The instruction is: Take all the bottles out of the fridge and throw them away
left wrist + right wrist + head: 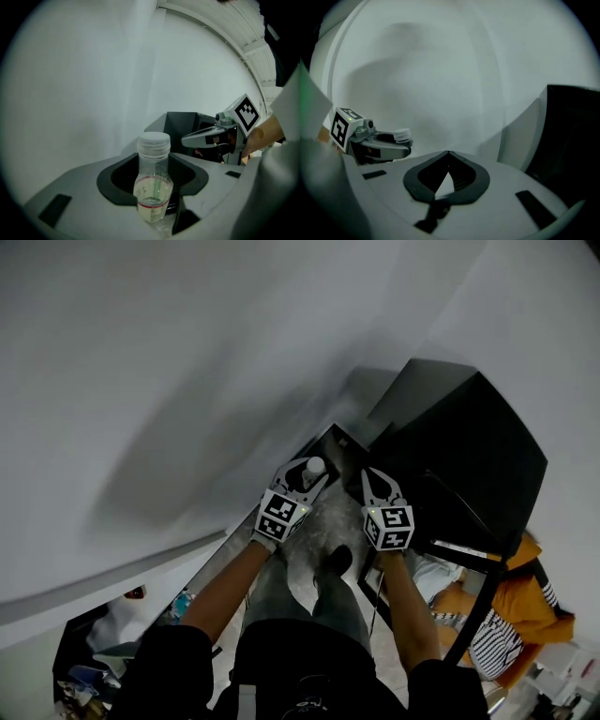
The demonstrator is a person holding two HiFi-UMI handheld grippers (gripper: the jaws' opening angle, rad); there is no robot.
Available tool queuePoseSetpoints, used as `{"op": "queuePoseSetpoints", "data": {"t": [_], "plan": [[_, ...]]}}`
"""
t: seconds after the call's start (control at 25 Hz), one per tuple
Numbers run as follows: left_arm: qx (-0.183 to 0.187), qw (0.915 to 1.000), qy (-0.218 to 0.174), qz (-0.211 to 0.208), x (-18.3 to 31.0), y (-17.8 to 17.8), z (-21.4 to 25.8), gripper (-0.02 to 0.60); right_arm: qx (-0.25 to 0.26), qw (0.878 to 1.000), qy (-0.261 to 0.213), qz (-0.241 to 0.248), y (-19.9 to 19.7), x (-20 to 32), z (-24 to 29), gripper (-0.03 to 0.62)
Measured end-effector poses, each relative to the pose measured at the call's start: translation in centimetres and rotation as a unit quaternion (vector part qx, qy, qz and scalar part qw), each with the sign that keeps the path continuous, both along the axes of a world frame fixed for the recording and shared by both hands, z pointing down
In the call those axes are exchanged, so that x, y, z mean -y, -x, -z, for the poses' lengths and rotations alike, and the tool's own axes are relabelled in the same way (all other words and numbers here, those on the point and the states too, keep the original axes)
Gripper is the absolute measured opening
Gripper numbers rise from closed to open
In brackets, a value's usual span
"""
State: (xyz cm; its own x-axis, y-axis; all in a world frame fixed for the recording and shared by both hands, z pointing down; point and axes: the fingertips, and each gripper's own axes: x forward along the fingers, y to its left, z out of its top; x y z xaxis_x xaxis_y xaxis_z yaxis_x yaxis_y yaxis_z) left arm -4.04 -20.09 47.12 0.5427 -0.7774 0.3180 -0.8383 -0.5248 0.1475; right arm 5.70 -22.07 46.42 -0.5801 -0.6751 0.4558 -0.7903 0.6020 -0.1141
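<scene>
While left gripper (pixel 304 476) clamps clear bottle (pixel 152 187) upright by lower body, white cap up, pale liquid at bottom, right gripper (pixel 448 157) sits closed and empty just beside it. Both face white wall, dark fridge-like cabinet (pixel 469 456) at right. Step judged: carrying bottle to disposal. No bin in view; next move calls for finding one, holding bottle over opening, then spreading jaws

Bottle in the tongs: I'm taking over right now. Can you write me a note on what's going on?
Left tongs: shut on a clear bottle, white cap on, a little liquid inside.
Right tongs: shut, empty.
Both are by a white wall, with a dark box at their right.
Done: one bottle in hand.
Left: throw it away. No other bottles in view.
</scene>
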Motion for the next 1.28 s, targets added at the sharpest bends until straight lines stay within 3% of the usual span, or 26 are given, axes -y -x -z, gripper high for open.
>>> {"op": "queuePoseSetpoints", "data": {"t": [0.64,1.28], "plan": [[0.013,0.9982,0.058,0.008,1.6,1.4,-15.2,0.193,0.015,0.998,0.053,-0.007,0.6,2.7,-14.4,0.008],[0.046,0.9951,0.086,0.016,4.4,-0.1,-36.6,0.193,0.015,0.994,0.106,-0.014,1.3,1.3,-31.8,0.008]]}}
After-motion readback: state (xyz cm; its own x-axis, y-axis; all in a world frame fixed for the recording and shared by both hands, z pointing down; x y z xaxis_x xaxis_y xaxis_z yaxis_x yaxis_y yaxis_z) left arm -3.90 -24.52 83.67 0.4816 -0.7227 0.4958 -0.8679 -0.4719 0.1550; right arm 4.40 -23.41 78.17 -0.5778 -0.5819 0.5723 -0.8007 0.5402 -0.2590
